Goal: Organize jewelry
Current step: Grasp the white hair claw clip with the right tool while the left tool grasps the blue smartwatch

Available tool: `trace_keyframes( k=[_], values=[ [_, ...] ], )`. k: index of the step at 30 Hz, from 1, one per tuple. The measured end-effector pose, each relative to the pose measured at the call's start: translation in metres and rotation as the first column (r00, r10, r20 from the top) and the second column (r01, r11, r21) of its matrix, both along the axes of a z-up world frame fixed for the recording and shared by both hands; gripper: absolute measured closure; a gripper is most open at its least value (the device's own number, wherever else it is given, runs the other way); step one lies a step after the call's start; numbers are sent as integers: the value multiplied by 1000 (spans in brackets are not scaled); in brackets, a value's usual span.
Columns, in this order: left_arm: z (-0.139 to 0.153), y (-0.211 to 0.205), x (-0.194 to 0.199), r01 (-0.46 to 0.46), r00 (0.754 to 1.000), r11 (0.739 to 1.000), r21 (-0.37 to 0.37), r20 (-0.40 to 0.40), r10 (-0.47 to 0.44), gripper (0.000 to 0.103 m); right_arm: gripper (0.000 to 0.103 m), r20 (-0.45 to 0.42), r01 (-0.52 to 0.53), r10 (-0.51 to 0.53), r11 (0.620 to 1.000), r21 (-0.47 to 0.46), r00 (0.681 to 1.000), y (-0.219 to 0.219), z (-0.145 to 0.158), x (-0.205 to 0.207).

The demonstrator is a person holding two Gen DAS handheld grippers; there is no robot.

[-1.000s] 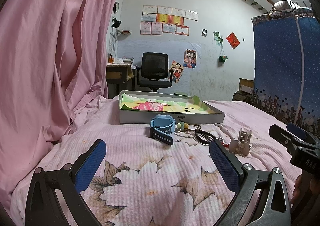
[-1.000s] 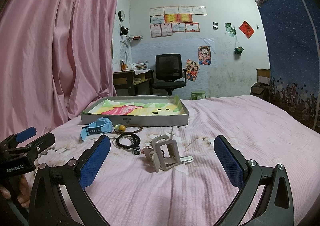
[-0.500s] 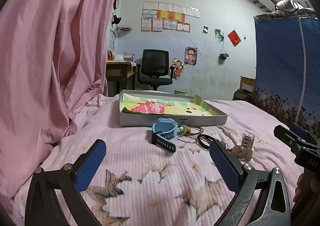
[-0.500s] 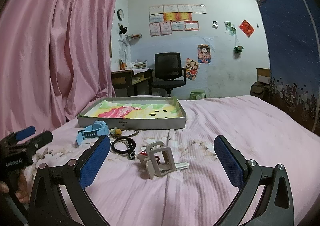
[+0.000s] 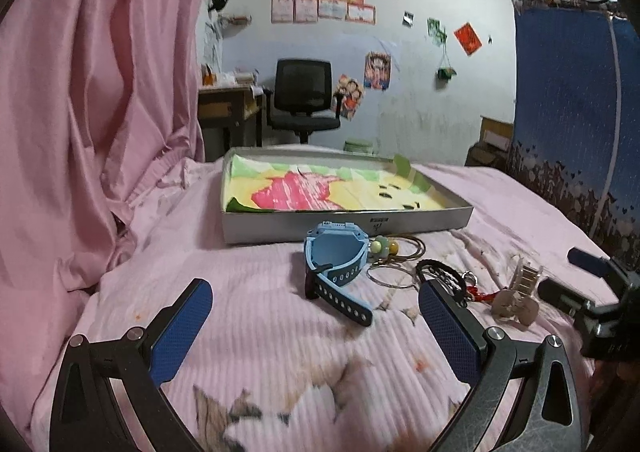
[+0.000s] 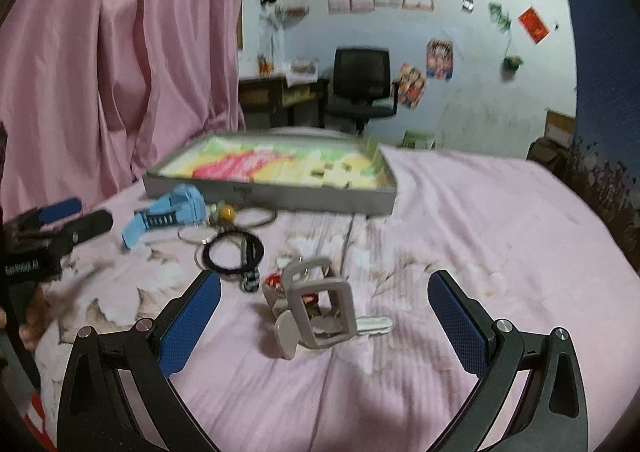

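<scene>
- Both claws have crept closer: our left claw (image 5: 316,324), jaws apart, faces the blue watch (image 5: 336,264) on the bed (image 5: 260,332).
- Right claw (image 6: 324,316), also apart, frames the grey clip (image 6: 320,304).
- Next we'd close on one and carry it to the tray (image 5: 344,226).

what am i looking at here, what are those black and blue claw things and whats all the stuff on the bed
Each picture is taken by a camera mounted on a hand-held two-finger gripper, looking forward along its blue-padded fingers. One view shows the left gripper, the other the right gripper. Both are open and hold nothing. A person carries one in each hand.

On the pink bedsheet lie a light blue watch, a beaded bracelet, a black cord bracelet and a grey hair clip. Behind them sits a shallow grey tray with a colourful lining, nothing in it yet.
</scene>
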State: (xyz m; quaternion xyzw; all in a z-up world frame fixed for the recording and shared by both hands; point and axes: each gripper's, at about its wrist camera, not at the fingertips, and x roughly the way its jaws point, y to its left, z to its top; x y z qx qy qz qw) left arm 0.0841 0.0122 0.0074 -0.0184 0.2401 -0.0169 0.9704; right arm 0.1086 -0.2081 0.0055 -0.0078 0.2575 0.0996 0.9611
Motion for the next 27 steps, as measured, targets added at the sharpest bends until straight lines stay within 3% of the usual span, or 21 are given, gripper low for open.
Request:
trace_keyframes(
  k=[6,8,10,13,18,27],
  values=[
    [-6,2,36,9,995,1000,18,-104,-7,0,4,-114,-11,10,1000,-9,993,4,-18,23],
    [-8,3,47,12,991,1000,10,-135,-10,0,15,-136,-16,15,1000,-4,991,6,-22,28],
    [-10,4,56,17,988,1000,-3,-154,-17,0,33,-155,-14,14,1000,5,988,7,-26,32],
    [-13,4,68,29,983,999,-16,-181,-32,0,45,-180,-21,24,1000,21,983,8,-29,38],
    [-17,-2,86,73,973,997,-11,-219,-74,4,58,-200,-34,44,998,51,979,11,-31,49],
    [-24,-5,111,72,956,997,-6,-284,-71,21,58,-193,-62,77,995,82,978,16,-30,65]
  ],
)
